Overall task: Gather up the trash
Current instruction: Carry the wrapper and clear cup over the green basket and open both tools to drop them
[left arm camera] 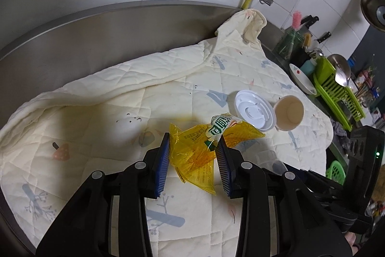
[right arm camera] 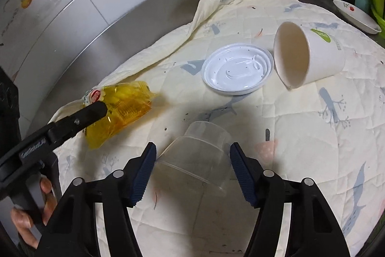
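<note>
Yellow wrapper (left arm camera: 202, 148) between left hand-held gripper (left arm camera: 193, 140) pads, clear cup (right arm camera: 192, 155) between wide-spread right hand-held gripper (right arm camera: 192, 157).

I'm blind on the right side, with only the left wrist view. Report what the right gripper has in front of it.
Observer: A clear plastic cup lies on its side between the fingers of the right gripper, whose jaws stand open, one on either side of it.
Operator: Now give me the paper cup's far side.
Observer: The paper cup lies tipped over beside the white lid, and a green logo shows on its upturned wall.
</note>
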`<state>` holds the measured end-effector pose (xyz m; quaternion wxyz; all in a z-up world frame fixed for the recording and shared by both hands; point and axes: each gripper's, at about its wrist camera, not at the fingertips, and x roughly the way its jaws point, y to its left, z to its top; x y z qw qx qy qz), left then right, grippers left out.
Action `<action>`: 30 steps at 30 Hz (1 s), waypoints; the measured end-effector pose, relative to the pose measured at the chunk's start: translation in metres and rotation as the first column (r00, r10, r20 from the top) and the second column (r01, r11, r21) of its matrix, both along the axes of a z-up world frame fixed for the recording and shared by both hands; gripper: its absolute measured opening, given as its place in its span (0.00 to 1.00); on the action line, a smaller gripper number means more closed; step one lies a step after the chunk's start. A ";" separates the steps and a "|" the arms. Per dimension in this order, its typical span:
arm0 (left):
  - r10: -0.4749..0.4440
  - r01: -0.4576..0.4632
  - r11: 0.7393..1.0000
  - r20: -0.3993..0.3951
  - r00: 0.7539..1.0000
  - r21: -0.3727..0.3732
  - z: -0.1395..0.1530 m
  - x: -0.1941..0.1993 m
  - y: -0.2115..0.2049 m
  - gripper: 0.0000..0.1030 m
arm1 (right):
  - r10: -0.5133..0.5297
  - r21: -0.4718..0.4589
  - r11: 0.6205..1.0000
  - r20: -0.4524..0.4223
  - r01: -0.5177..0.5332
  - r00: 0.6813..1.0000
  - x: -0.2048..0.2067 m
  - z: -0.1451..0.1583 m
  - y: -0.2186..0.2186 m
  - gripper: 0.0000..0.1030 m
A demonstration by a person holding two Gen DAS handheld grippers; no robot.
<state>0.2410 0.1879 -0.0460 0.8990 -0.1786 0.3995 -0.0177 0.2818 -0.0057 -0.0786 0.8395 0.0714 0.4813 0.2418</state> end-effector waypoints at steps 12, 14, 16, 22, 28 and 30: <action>-0.059 0.059 0.997 0.012 0.998 0.053 0.014 -0.005 -0.032 0.35 | 0.016 0.032 0.999 0.053 -0.018 0.998 -0.035 0.025 -0.050 0.58; -0.077 0.076 0.995 0.016 0.997 0.064 0.017 -0.007 -0.042 0.35 | 0.005 0.041 0.999 0.060 -0.008 0.998 -0.040 0.029 -0.063 0.58; -0.099 0.097 0.993 0.022 0.995 0.073 0.022 -0.009 -0.053 0.35 | -0.015 0.053 0.999 0.066 0.011 0.998 -0.047 0.033 -0.082 0.58; -0.177 0.172 0.981 0.046 0.983 0.091 0.036 -0.015 -0.098 0.35 | -0.096 0.033 0.995 0.127 0.093 0.987 -0.069 0.049 -0.144 0.58; -0.277 0.272 0.959 0.058 0.959 0.079 0.042 -0.015 -0.157 0.35 | -0.217 -0.014 0.975 0.163 0.222 0.963 -0.089 0.058 -0.223 0.58; -0.311 0.306 0.949 0.057 0.949 0.074 0.042 -0.016 -0.179 0.35 | -0.254 -0.025 0.965 0.164 0.261 0.953 -0.095 0.056 -0.250 0.58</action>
